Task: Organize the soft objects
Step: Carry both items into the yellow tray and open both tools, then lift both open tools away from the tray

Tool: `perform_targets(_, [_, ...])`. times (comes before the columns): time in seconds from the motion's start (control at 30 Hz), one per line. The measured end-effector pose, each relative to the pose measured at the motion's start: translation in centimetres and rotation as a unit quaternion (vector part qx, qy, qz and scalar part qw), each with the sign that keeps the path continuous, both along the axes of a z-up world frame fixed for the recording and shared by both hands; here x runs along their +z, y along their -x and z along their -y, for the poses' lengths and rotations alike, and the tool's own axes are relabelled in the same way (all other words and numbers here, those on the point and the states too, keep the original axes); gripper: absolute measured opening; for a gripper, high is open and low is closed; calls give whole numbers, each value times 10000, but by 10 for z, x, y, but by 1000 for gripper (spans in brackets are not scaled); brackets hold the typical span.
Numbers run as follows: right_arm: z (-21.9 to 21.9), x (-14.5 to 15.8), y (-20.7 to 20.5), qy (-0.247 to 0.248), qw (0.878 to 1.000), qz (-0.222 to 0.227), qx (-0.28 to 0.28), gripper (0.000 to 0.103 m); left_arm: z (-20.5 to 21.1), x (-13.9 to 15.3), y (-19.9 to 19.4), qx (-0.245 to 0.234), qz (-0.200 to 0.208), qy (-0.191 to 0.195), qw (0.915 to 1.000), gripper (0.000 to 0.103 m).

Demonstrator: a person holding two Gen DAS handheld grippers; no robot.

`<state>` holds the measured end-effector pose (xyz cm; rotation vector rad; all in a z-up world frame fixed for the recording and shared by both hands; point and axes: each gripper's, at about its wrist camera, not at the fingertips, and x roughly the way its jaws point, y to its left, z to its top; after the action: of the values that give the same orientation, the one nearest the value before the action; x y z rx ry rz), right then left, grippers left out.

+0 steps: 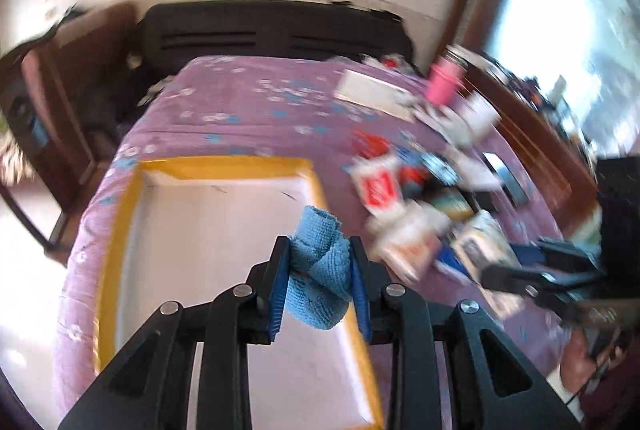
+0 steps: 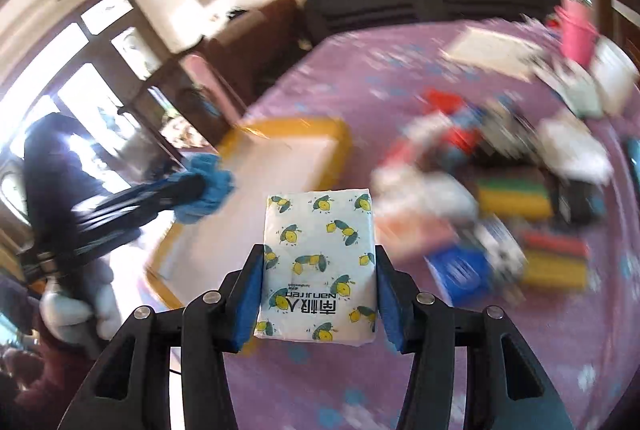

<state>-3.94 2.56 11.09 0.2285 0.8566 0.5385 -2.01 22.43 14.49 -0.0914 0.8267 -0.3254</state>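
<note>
My left gripper (image 1: 319,250) is shut on a bunched blue cloth (image 1: 320,270) and holds it above the right edge of a shallow white box with a yellow rim (image 1: 224,166) on the purple bed. My right gripper (image 2: 319,262) is shut on a white tissue pack with lemon prints (image 2: 318,262), held above the bed just right of the box (image 2: 288,126). In the right wrist view the left gripper with the blue cloth (image 2: 206,186) shows at the left, over the box. In the left wrist view the right gripper (image 1: 532,258) shows at the right edge.
A blurred pile of mixed packets and boxes (image 1: 420,198) lies on the purple bedspread (image 1: 240,110) right of the box; it also shows in the right wrist view (image 2: 500,190). A pink cup (image 1: 442,82) stands farther back. A dark headboard (image 1: 272,34) is beyond.
</note>
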Motion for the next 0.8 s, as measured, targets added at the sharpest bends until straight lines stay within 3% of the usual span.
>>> perform_targets(0.13, [-52,9,-46,300,9994,149,94,56,-36,-18,-64,477,-512,658,9954,27])
perform_targets(0.33, [-108,-27,-119,615,9979,-177,53,56,-66,-71,-124,1037,-998,1213,9821,28])
perform_targets(0.43, [-119,-43,-140,635,9975,-291,58,56,-72,-88,-137,1154,-1165,1395,9766,35])
perform_targets(0.53, [-128,-55,-160,683,9969,-380,76,58,-81,-101,-142,1332,-1347,1564,9694,63])
perform_targets(0.57, [-130,-57,-163,739,9966,-374,35,59,-86,-105,-141,1383,-1425,1708,9651,67])
perform_targets(0.63, [-132,-61,-167,830,9958,-361,-101,64,-94,-107,-139,1437,-1475,1918,9596,67])
perform_targets(0.7, [-128,-61,-167,791,9962,-326,-153,72,-98,-101,-131,1504,-1327,1847,9621,68])
perform_targets(0.8, [-118,-52,-162,801,9962,-156,-291,74,-99,-91,-113,1626,-1065,1722,9657,72])
